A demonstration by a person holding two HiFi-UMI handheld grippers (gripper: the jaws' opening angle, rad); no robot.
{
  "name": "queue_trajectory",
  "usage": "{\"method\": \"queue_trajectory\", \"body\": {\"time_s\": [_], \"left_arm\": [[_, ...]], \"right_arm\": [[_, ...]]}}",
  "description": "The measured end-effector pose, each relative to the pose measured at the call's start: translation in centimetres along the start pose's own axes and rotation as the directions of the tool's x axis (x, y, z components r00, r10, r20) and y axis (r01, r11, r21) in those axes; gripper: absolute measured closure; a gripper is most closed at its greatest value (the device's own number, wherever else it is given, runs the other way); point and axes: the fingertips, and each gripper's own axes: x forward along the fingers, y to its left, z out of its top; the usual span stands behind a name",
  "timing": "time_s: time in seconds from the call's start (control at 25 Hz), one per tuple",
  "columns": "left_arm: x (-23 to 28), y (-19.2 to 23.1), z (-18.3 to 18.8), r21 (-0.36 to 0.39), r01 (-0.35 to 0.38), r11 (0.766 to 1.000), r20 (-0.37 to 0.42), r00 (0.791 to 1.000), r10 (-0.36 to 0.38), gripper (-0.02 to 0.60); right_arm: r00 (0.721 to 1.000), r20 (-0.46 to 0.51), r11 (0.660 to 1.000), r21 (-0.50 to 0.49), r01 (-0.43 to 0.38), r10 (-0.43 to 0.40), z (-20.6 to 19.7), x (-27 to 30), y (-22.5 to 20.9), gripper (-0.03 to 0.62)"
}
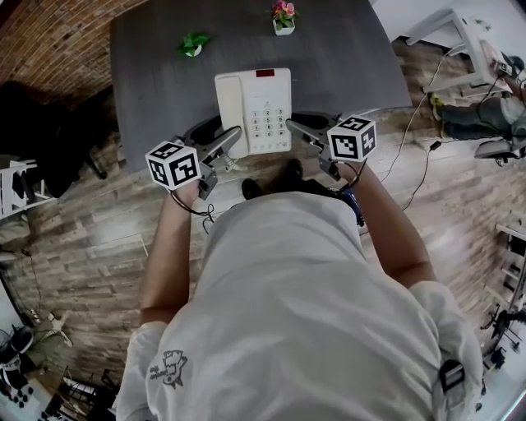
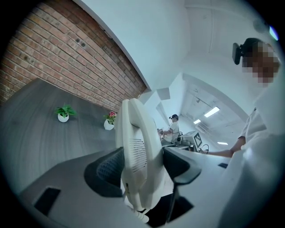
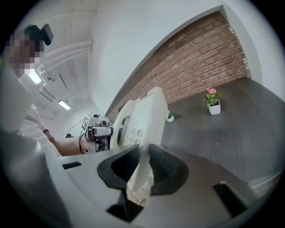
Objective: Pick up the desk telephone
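The white desk telephone (image 1: 255,111), handset on its left and keypad on its right, is held between both grippers over the near edge of the dark grey table (image 1: 156,90). My left gripper (image 1: 233,141) is shut on the phone's near-left side, under the handset. My right gripper (image 1: 296,128) is shut on its near-right edge. In the left gripper view the telephone (image 2: 137,151) stands on edge between the dark pads of the left gripper (image 2: 142,168). In the right gripper view the telephone's (image 3: 144,122) thin edge is pinched in the right gripper (image 3: 143,167).
A small green plant (image 1: 193,43) and a pink-flowered pot (image 1: 283,16) stand at the table's far side. A brick wall (image 1: 57,41) lies to the left. A white desk (image 1: 460,33), another person (image 1: 481,115) and cables on the wooden floor (image 1: 415,156) are to the right.
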Motion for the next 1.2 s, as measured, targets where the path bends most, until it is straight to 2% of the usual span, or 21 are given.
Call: {"method": "queue_trajectory", "body": {"time_s": [0.32,0.56,0.8,1.0,1.2], "left_arm": [[-0.2,-1.2,0.5,-0.009,-0.009,1.000,0.021,1.000,0.009,0.290],[-0.5,-2.4,0.6,-0.048,-0.025,0.999,0.035,0.999,0.026,0.290],[5.8,-9.4,-4.1,-0.019,-0.050,0.999,0.050,0.997,0.051,0.290],[7.2,-12.3,-5.4,-0.004,-0.077,0.997,0.061,0.995,0.077,0.290],[7.3,-15.8,-8.1,0.013,-0.097,0.995,0.074,0.993,0.096,0.290]], "right_arm": [[1.000,-0.027,1.000,-0.015,-0.013,0.013,0.7,-1.0,0.7,0.516],[0.998,-0.050,0.999,-0.025,-0.037,0.035,1.4,-1.9,1.4,0.516],[0.997,-0.023,0.996,-0.045,-0.071,0.070,-2.6,-10.9,-2.0,0.516],[0.996,-0.012,0.994,-0.062,-0.088,0.087,-3.6,-14.0,-2.4,0.516],[0.995,-0.007,0.991,-0.080,-0.103,0.103,-6.1,-17.2,-1.5,0.516]]}}
